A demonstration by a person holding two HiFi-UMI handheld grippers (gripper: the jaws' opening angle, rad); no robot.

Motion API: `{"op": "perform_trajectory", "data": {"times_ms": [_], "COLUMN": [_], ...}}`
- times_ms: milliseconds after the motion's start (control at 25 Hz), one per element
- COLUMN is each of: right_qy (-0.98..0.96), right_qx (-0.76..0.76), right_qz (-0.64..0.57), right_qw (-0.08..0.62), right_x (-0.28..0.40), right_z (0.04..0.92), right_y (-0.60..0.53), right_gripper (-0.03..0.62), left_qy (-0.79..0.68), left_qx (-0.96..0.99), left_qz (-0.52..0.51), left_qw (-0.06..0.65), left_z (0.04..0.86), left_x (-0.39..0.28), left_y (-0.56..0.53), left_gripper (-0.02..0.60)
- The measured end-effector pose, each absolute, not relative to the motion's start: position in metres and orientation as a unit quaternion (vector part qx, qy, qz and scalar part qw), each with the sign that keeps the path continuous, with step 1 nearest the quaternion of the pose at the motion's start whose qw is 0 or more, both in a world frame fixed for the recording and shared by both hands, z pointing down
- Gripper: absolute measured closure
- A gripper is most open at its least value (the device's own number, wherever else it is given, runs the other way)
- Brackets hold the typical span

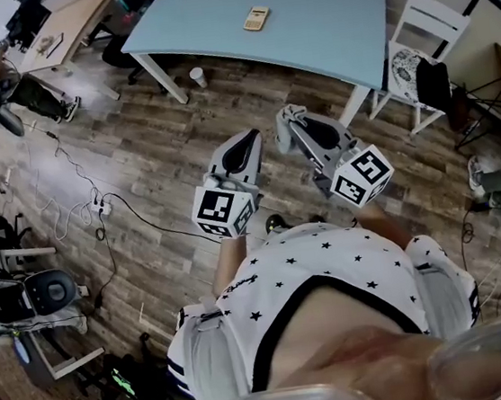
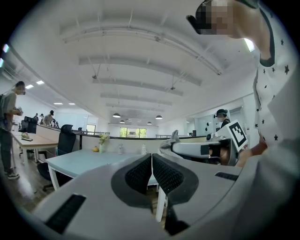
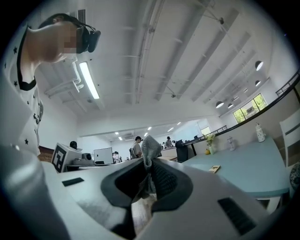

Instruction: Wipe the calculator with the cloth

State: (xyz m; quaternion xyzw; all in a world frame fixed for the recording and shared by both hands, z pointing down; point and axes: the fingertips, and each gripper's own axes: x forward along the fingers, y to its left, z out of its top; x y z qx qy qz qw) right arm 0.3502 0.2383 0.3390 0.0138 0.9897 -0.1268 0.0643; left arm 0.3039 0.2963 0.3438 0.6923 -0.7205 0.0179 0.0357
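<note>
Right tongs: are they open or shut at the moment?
Shut on the cloth. In the right gripper view the right tongs clamp the grey fabric, and its bunched end sticks up past the tips.

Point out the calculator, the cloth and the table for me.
Calculator (image 1: 256, 18), head view, middle of its face.
Cloth (image 3: 149, 150), right gripper view, tuft sticking up.
Table (image 1: 319, 23), head view, bare top.

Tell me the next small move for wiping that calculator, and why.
Probably step forward and carry the right hand-held gripper toward the calculator. The cloth is pinched in its jaws, but the calculator lies on the blue table, well apart from both grippers. The left hand-held gripper is shut and empty.
</note>
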Motion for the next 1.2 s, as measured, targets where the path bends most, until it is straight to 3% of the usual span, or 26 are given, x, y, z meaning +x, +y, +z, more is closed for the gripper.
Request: {"op": "perform_trajectory", "data": {"times_ms": [1200], "right_qy": [0.989], "right_qx": [0.066], "right_qz": [-0.12], "right_qw": [0.05], "right_x": [0.347], "right_z": [0.35], "right_y": [0.227], "right_gripper": [0.554], "left_qy": [-0.756], "left_qx": [0.653], "left_qz": [0.015], "left_qw": [0.038], "left_z": [0.355], "left_x": [0.31], "left_y": [0.291], "left_gripper": [0.551]}}
